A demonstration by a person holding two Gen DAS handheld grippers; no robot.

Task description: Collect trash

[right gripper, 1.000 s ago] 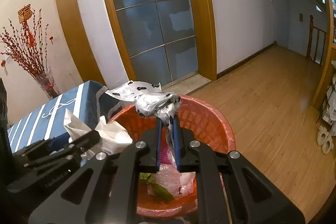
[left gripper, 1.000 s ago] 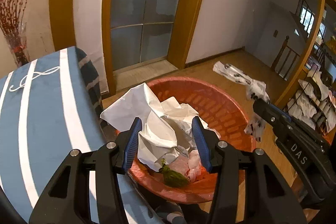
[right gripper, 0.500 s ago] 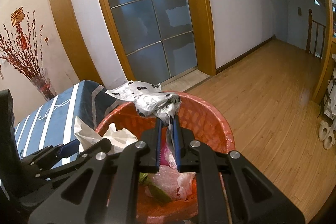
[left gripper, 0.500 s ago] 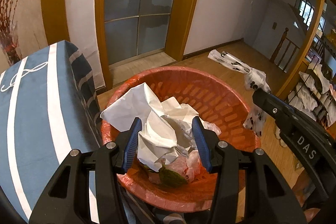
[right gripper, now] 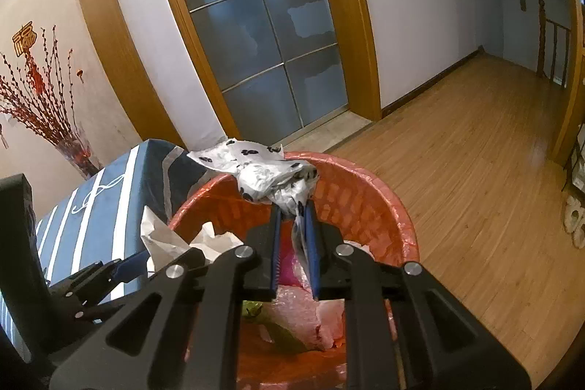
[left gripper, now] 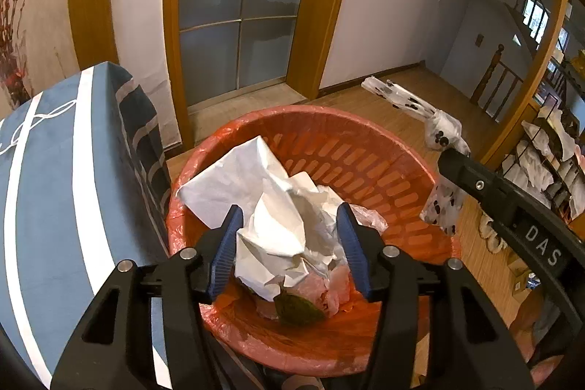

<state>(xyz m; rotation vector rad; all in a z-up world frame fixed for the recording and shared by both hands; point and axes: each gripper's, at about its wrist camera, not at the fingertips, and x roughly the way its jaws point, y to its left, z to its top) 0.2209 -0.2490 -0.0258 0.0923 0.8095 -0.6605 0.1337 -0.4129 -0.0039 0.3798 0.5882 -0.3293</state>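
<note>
A red plastic basket point(left gripper: 329, 114) lined with a red bag stands on the floor beside a blue striped cover. Over it my left gripper point(left gripper: 289, 218) holds a crumpled white paper point(left gripper: 278, 229); its jaws are opening, with the paper still touching both pads. My right gripper point(right gripper: 292, 207) hangs over the basket's far rim point(right gripper: 384, 203), pinching a white plastic bag with black spots point(right gripper: 263, 178) at its tips. Those jaws are opening too, and a thin gap shows lower down beside the film. In the left wrist view the spotted bag point(left gripper: 440, 130) dangles from the right gripper point(left gripper: 444, 158).
Pink film and a green leaf point(left gripper: 296, 309) lie in the basket's bottom. The blue striped cover point(left gripper: 55, 170) sits close on the left, a vase of red branches point(right gripper: 76, 152) behind it. A glass door and wooden floor point(right gripper: 475, 152) lie beyond. A shoe rack point(left gripper: 548, 152) stands at right.
Both grippers have come in over the basket, which now fills more of each view. The gap between the right jaws is slightly wider. Paper and bag stay between their jaws.
</note>
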